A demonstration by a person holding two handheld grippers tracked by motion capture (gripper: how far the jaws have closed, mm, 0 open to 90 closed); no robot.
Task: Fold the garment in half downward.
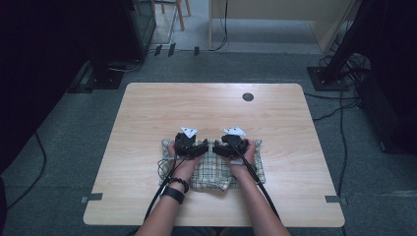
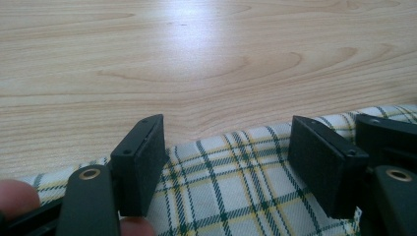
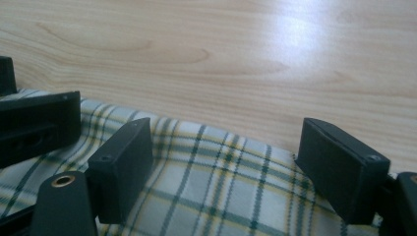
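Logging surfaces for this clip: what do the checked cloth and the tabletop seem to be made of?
Checked cloth: looks like woven fabric, matte; green and yellow lines on white, soft creases, limp edge. Tabletop: pale wood grain, smooth with a soft glare patch; possibly laminate rather than solid wood.

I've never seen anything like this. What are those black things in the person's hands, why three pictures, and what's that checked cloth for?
A person sits at a wooden table, holding a hand tool with two black jaws in each hand: the left gripper and the right gripper. One picture looks down from above; each of the other two comes from a camera riding on a gripper, looking along its jaws. A checked cloth, folded, lies on the table under both grippers. Both stand open over its far edge; nothing is gripped.
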